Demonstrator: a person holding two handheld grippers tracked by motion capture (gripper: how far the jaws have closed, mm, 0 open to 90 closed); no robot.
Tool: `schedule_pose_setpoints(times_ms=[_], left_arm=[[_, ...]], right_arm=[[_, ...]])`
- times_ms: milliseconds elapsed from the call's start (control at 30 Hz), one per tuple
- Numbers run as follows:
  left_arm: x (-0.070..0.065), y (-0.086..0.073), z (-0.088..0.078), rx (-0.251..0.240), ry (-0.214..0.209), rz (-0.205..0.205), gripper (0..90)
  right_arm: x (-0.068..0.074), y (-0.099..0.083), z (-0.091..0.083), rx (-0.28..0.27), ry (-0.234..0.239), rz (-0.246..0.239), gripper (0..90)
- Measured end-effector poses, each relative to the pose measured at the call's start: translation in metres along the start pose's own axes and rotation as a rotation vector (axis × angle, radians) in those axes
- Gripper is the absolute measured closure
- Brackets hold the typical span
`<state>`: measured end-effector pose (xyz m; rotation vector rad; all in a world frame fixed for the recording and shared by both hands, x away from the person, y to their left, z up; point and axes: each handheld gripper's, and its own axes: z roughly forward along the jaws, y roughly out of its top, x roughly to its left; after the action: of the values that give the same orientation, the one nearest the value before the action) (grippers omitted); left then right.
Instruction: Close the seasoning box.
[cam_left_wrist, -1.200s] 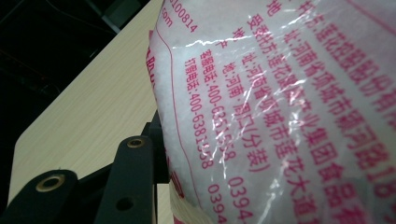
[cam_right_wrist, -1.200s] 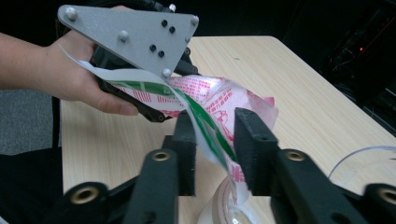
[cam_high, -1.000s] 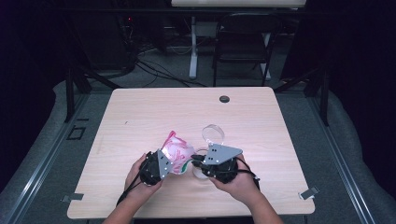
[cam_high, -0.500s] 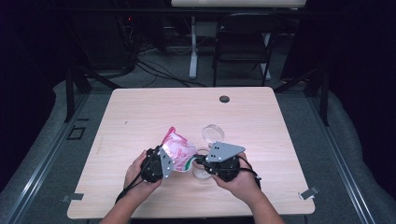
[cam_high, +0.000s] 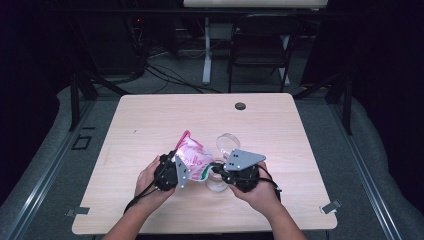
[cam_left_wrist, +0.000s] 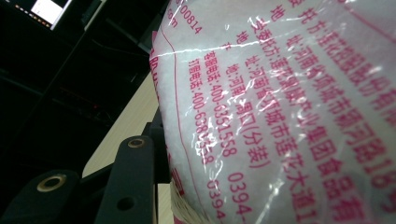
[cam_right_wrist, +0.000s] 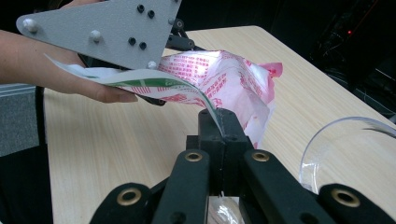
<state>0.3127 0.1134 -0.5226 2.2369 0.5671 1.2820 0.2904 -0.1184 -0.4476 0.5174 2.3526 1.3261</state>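
A pink and white plastic bag of white grains (cam_high: 194, 156) with red print is held just above the table between both hands. My left gripper (cam_high: 184, 169) is shut on its left side; up close the printed bag (cam_left_wrist: 280, 116) presses against the left finger (cam_left_wrist: 133, 172). My right gripper (cam_right_wrist: 219, 125) is shut on a thin edge of the bag (cam_right_wrist: 224, 79), where a green stripe shows. In the high view the right gripper (cam_high: 215, 171) comes at the bag from the right.
A clear round container (cam_high: 227, 142) stands just behind the right gripper, its rim (cam_right_wrist: 345, 140) close to the jaws' right. A smaller clear piece (cam_high: 217, 185) lies under the right gripper. A black disc (cam_high: 240, 106) sits at the table's (cam_high: 150, 120) far edge.
The left hand and the bag have shifted slightly. The right hand has kept still.
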Motion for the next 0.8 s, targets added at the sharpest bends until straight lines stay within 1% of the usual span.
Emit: schedule_pose_setpoints(times_ms=[33, 100, 167, 233, 333, 367, 433, 600, 633, 800], left_arm=[[0.0, 0.0, 0.001, -0.005, 0.008, 0.007, 59.5], [0.0, 0.0, 0.003, -0.01, 0.009, 0.013, 59.5], [-0.001, 0.0, 0.005, -0.018, 0.024, 0.032, 59.5], [-0.001, -0.001, 0.007, -0.024, 0.032, 0.04, 59.5], [0.0, -0.001, 0.01, -0.024, 0.042, 0.062, 59.5], [0.0, 0.0, 0.011, -0.026, 0.051, 0.07, 59.5], [0.0, 0.0, 0.012, -0.023, 0.056, 0.08, 59.5], [-0.001, 0.001, 0.014, -0.025, 0.084, 0.128, 59.6], [-0.001, 0.002, 0.014, -0.021, 0.089, 0.142, 59.6], [0.0, 0.002, 0.013, -0.023, 0.11, 0.165, 59.7]], right_arm=[[-0.001, 0.0, 0.0, 0.002, 0.0, 0.0, 90.0], [-0.002, -0.001, 0.0, 0.004, -0.004, 0.001, 90.0], [-0.002, -0.003, 0.001, 0.01, -0.009, 0.002, 90.0], [-0.003, -0.004, 0.002, 0.02, -0.011, 0.001, 90.0], [-0.004, -0.005, 0.004, 0.032, -0.017, -0.002, 90.0], [-0.004, -0.006, 0.005, 0.033, -0.018, 0.0, 90.0], [-0.006, -0.008, 0.005, 0.037, -0.017, 0.006, 90.0], [-0.008, -0.011, 0.007, 0.043, -0.016, 0.013, 90.0], [-0.008, -0.012, 0.007, 0.048, -0.019, 0.01, 90.0], [-0.008, -0.013, 0.008, 0.059, -0.023, 0.002, 90.0]])
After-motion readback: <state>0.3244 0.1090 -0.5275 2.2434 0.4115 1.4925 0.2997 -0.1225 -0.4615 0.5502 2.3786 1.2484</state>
